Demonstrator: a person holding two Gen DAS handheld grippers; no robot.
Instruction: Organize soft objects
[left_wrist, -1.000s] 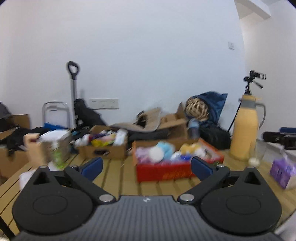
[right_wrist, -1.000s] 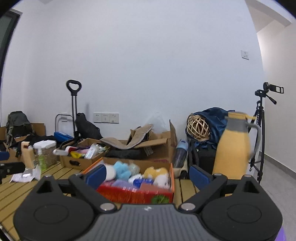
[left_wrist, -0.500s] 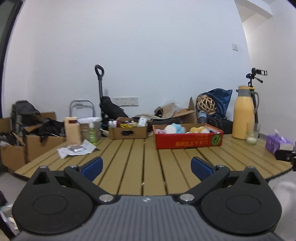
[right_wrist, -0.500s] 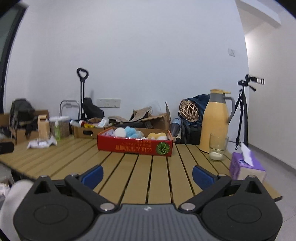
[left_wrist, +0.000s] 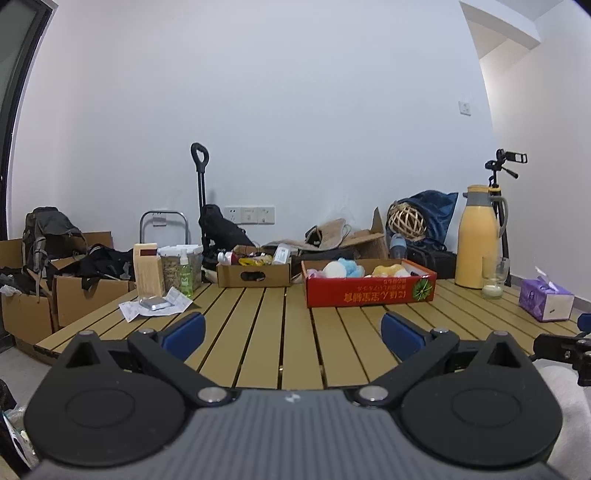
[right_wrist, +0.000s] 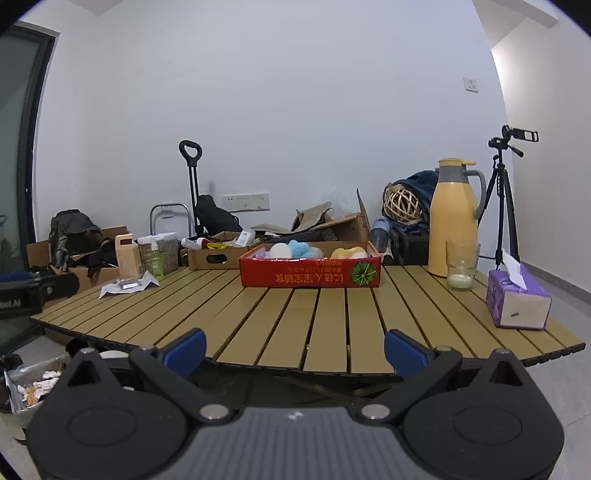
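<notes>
We hold both claws back from the worktop (right_wrist: 332, 317), the left claw (left_wrist: 291, 330) and right claw (right_wrist: 293, 345) each spread wide and gripping nothing. The soft balls (right_wrist: 295, 249), white, blue and yellow, all sit in the red box (right_wrist: 310, 275) at the far middle. We see none loose on the slats, so we judge the sorting done or nearly so.

On the table (right_wrist: 332, 325), the jug (right_wrist: 455, 218) stands right of the tray (right_wrist: 310, 275) (glass (right_wrist: 461, 266) before it).
</notes>
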